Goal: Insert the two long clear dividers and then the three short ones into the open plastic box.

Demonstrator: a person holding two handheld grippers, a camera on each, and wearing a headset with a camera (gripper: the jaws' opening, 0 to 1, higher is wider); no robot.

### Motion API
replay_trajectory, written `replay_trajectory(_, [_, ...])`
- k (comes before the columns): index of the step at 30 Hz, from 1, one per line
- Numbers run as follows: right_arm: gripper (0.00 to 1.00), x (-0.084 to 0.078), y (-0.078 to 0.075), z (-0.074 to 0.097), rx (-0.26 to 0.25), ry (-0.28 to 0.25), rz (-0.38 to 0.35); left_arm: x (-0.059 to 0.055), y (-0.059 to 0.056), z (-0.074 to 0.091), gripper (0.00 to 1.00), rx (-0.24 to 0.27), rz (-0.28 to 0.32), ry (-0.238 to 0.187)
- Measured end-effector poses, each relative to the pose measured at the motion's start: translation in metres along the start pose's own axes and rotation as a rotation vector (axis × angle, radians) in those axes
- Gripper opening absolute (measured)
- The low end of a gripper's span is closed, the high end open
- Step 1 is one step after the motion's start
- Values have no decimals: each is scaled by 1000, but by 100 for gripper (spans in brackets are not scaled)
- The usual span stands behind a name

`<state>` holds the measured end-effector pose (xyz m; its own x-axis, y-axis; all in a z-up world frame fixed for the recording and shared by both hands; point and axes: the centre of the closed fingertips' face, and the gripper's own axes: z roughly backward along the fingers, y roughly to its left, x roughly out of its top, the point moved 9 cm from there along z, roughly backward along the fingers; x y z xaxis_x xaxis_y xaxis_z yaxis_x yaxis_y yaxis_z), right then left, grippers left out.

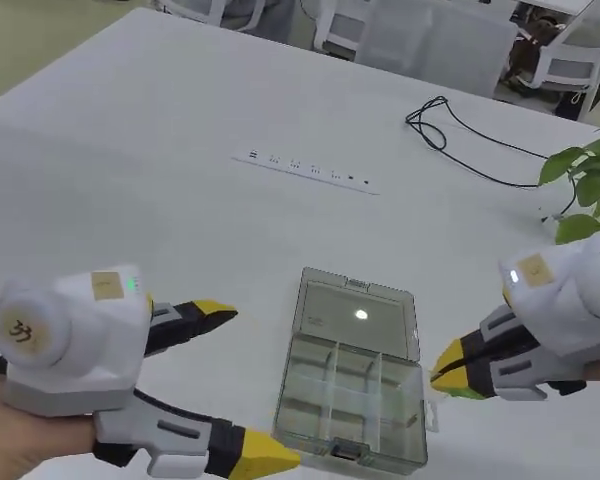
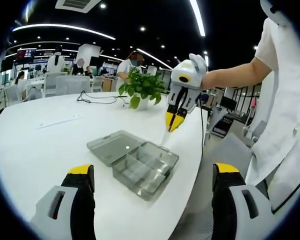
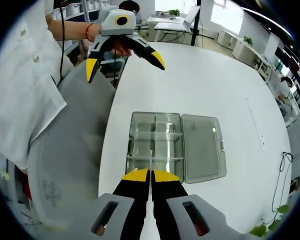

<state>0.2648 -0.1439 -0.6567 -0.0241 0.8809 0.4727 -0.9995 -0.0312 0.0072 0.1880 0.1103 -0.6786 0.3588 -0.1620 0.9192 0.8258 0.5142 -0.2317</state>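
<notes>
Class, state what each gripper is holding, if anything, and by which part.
The right gripper pinches a thin clear plastic divider by one end; the left gripper is open and empty.

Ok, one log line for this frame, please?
left tongs: open, hovering beside box | right tongs: shut on clear divider, pointed at box | box: lid open, some dividers seated

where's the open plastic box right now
In the head view the plastic box sits on the white table near its front edge, between the left tool and the right tool, which holds a clear divider, lid open toward the socket strip.
</notes>
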Motion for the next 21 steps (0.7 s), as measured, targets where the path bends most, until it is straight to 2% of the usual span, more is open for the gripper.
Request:
replay_trajectory(8, [3, -9, -6, -18, 2, 30, -10, -2, 2, -1, 100, 0, 1, 8])
replay_trajectory(21, [3, -12, -7, -25, 8, 48, -15, -2, 4, -2, 100, 2, 3, 7])
